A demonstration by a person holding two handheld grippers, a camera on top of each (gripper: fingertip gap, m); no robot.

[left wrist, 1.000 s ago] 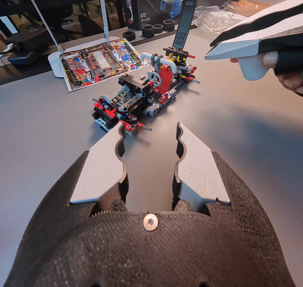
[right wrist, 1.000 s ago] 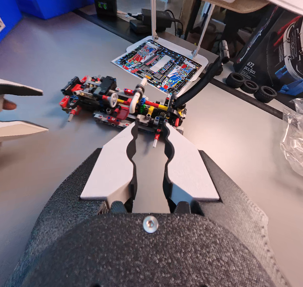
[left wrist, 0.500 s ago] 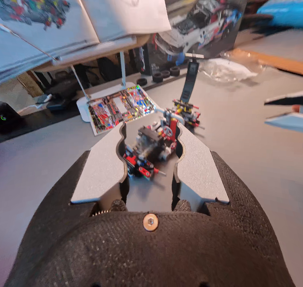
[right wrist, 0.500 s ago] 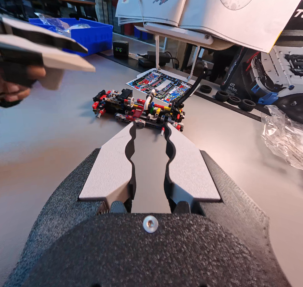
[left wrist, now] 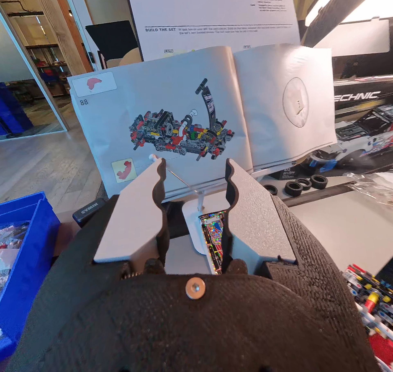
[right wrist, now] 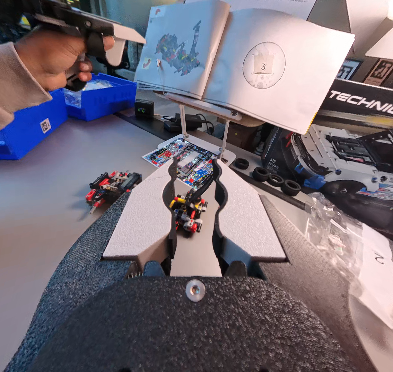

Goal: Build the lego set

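Grey bench (right wrist: 53, 170): both grippers, left gripper (left wrist: 195, 168) and right gripper (right wrist: 194, 164), gape empty; chassis (right wrist: 187, 210) below the right one risks knocking if it drops carelessly.

- The left wrist view looks forward along its own fingers (left wrist: 248, 213), raised and level, close to the open instruction booklet (left wrist: 170, 128) on its stand.
- The right wrist view sits lower, angled down over the desk (right wrist: 53, 170) toward the lego chassis (right wrist: 187, 208).
- Both views share the booklet, sticker sheet (right wrist: 187, 162), tyres (left wrist: 304, 184) and blue bin (right wrist: 27, 125).
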